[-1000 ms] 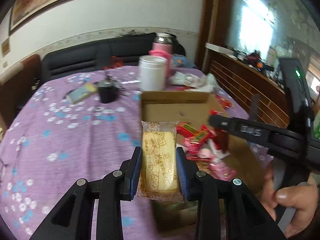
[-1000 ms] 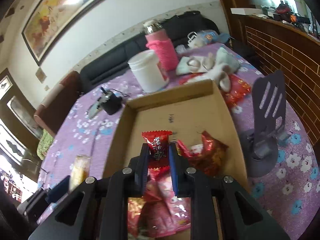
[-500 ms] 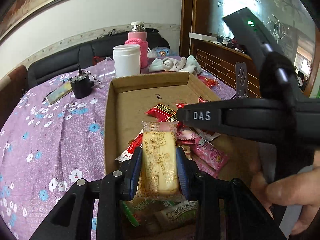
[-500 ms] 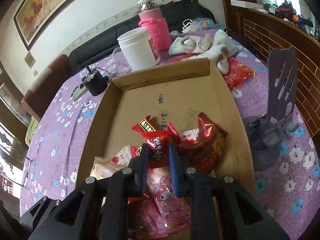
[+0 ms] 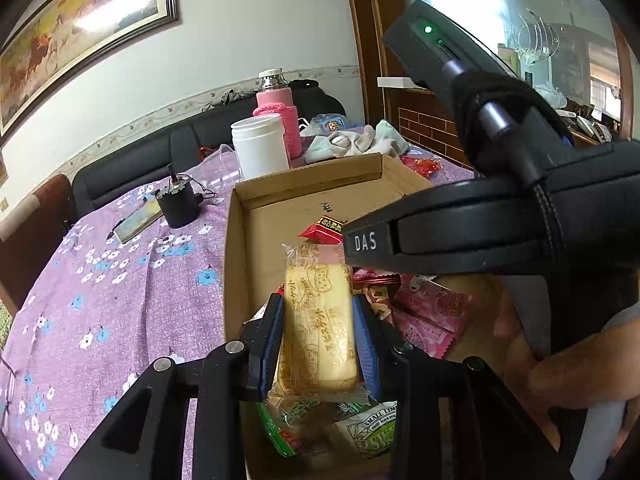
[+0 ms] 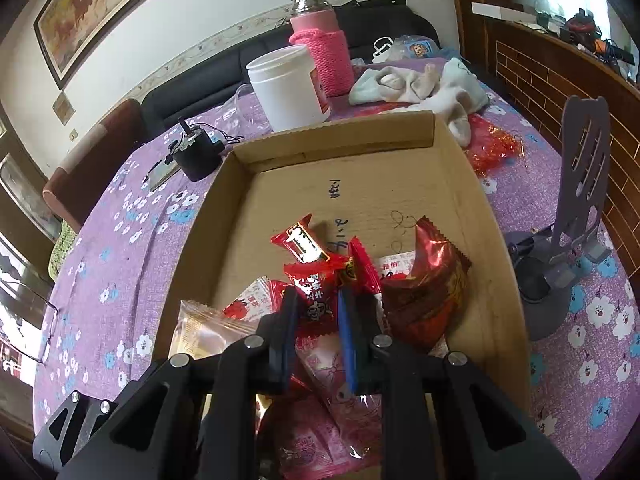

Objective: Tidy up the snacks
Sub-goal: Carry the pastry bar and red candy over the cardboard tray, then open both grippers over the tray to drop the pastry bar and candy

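Both snacks held over the cardboard box

Left view: left hand-held gripper (image 5: pixel 318 334) clamps a biscuit packet (image 5: pixel 318 320) above the box (image 5: pixel 234 264); loosening early could tip it out.
Right view: right hand-held gripper (image 6: pixel 318 320) pinches a red candy (image 6: pixel 316 292) near the pile; it may snag neighbours.

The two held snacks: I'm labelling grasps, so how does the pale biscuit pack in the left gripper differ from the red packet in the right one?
The biscuit pack is long, pale yellow and in a clear printed wrapper; the red packet is small, opaque and crinkled. The left gripper stands wider around its pack than the right gripper, which pinches thin wrapper. Both are gripped over the cardboard box.
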Tool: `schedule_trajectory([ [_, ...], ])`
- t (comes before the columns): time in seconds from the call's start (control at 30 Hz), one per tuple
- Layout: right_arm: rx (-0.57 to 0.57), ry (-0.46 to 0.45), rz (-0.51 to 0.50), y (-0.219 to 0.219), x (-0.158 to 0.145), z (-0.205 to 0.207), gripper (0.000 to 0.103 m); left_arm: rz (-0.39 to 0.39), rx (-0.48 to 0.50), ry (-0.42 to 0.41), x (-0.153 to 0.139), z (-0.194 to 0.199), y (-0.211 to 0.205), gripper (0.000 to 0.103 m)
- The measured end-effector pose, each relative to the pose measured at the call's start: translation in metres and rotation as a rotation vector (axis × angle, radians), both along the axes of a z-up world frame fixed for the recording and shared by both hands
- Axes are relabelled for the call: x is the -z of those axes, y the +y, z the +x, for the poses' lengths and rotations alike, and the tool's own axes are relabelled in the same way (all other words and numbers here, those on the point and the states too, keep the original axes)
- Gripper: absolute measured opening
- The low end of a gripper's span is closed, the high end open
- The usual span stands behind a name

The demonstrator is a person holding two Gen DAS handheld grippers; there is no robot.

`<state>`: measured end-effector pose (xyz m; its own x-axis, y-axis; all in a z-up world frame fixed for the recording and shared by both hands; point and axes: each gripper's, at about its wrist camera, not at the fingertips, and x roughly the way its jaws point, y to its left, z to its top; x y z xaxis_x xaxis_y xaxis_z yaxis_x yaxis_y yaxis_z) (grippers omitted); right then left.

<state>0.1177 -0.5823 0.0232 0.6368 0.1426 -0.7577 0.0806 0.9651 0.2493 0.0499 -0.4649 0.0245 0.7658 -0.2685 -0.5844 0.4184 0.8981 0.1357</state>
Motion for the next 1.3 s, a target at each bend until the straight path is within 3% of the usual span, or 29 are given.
schedule_trajectory([
  [0.63, -0.003, -0.003, -0.027, 0.0044, -0.0001, -0.0012, 0.019, -0.005, 0.008, -0.001, 0.0002, -0.0027, -0.0009, 0.039],
  [0.8, -0.007, -0.008, -0.023, 0.0056, -0.0019, -0.0028, 0.028, -0.008, 0.005, -0.005, -0.0005, -0.0023, 0.0009, 0.042],
  [1.2, -0.009, -0.007, -0.018, 0.0064, -0.0013, -0.0025, 0.028, -0.006, 0.002, -0.009, -0.0009, -0.0014, 0.0012, 0.043],
  [1.3, -0.008, -0.012, -0.018, 0.0063, -0.0027, -0.0030, 0.028, -0.008, -0.003, -0.013, -0.0014, -0.0008, 0.0019, 0.048],
])
